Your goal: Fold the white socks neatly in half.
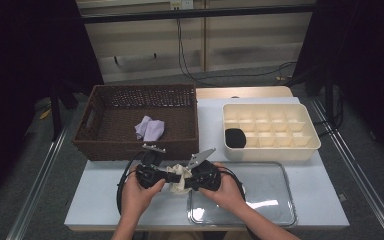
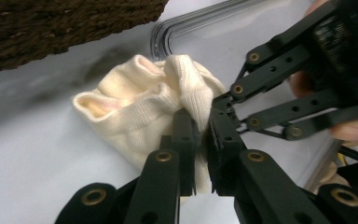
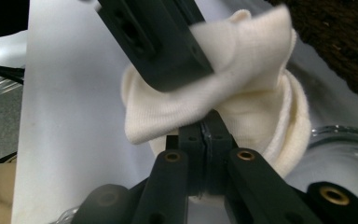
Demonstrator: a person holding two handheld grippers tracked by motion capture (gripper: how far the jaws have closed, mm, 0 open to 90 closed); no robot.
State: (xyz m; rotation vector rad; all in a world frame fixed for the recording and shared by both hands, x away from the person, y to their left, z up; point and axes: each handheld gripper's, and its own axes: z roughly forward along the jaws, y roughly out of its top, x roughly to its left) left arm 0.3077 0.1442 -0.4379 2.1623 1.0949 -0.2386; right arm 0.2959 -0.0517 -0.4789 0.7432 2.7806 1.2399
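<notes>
Presently observed at the near edge of the white table (image 1: 105, 200): cream knitted sock (image 1: 181, 178) bunched between two hand-held grippers, lifted just off the surface. Left gripper (image 1: 164, 175) at 9 o'clock of the sock, jaws nearly together and clamped on a fold of the knit (image 2: 140, 107), thin cloth pinched between the pads. Right gripper (image 1: 189, 182) at 3 o'clock of the sock, jaws pressed together on another fold (image 3: 256, 116), left gripper's jaw crossing at 11 o'clock in the right gripper view. Clear plastic lid (image 1: 275, 200) flat on the table at 4 o'clock of the sock, its corner just beside the right gripper. Brown wicker basket (image 1: 95, 107) at 11 o'clock, holding a pale lilac cloth (image 1: 150, 128). Cream divided tray (image 1: 300, 150) at 2 o'clock, black item (image 1: 235, 137) in its near left compartment.
</notes>
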